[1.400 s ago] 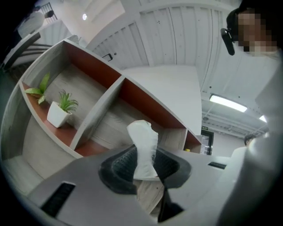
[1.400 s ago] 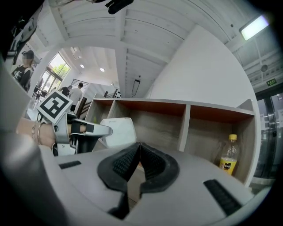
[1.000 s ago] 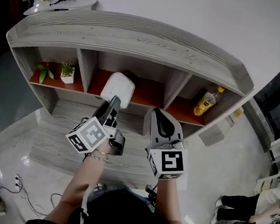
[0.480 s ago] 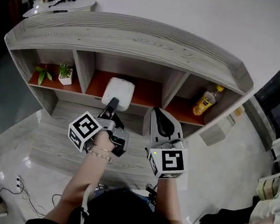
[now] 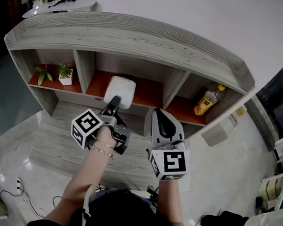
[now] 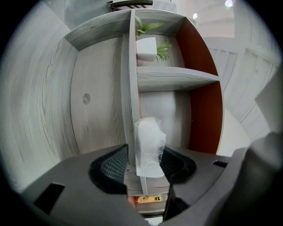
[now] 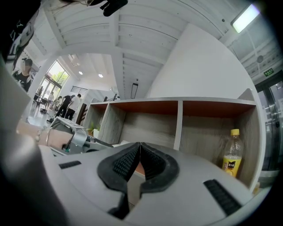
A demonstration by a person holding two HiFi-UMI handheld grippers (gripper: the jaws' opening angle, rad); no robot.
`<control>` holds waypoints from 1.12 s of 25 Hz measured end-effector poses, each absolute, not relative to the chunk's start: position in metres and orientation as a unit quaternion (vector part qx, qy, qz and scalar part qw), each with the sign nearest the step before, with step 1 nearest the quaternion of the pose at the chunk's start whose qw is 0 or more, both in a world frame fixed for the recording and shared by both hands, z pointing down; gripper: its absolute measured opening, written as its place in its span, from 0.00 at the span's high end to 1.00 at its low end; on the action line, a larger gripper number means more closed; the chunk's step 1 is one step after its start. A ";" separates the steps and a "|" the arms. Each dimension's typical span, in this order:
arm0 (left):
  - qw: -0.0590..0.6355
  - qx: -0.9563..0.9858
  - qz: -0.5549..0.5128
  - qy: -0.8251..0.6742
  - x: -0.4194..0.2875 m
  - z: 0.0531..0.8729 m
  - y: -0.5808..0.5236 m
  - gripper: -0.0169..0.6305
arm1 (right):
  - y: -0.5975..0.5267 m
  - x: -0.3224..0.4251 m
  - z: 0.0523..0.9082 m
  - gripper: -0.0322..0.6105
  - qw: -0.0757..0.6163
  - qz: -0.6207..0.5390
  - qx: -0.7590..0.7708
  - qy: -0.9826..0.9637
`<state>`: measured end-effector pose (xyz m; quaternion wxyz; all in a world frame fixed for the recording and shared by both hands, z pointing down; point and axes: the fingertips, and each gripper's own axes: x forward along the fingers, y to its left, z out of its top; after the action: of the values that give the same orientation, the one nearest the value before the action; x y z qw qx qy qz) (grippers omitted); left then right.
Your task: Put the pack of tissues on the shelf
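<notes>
One pack of tissues point(image 5: 120, 90) on shelf point(image 5: 138, 37), between left tool's point(image 6: 145, 165) just-opened jaws

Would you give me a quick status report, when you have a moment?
Left gripper: jaws just opening, pack of tissues between them, in the shelf's middle compartment. Right gripper shut, empty. Nothing in the way.

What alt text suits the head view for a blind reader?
The left tool reaches to a white pack of tissues in the middle compartment of a grey shelf; its jaws have just been opening, the pack between them. The right tool hangs shut beside it. A potted plant stands left, a yellow bottle right.
</notes>
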<state>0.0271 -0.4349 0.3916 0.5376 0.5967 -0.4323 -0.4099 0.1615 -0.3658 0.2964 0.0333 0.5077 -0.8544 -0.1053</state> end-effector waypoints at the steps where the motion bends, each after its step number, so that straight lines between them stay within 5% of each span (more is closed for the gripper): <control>1: 0.539 0.595 -0.409 -0.434 0.027 0.393 -0.436 0.67 | -0.366 0.162 0.296 0.92 0.033 -0.105 0.508 -0.854; 19: 0.528 0.604 -0.408 -0.436 0.031 0.386 -0.475 0.64 | -0.374 0.164 0.302 0.92 0.031 -0.088 0.508 -0.856; 28: 0.508 0.614 -0.429 -0.426 0.019 0.376 -0.447 0.50 | -0.371 0.158 0.301 0.92 0.030 -0.089 0.508 -0.856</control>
<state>0.0192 -0.4468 0.3761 0.5075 0.6140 -0.4255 -0.4294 0.1584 -0.3707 0.3011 0.0305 0.5080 -0.8562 -0.0891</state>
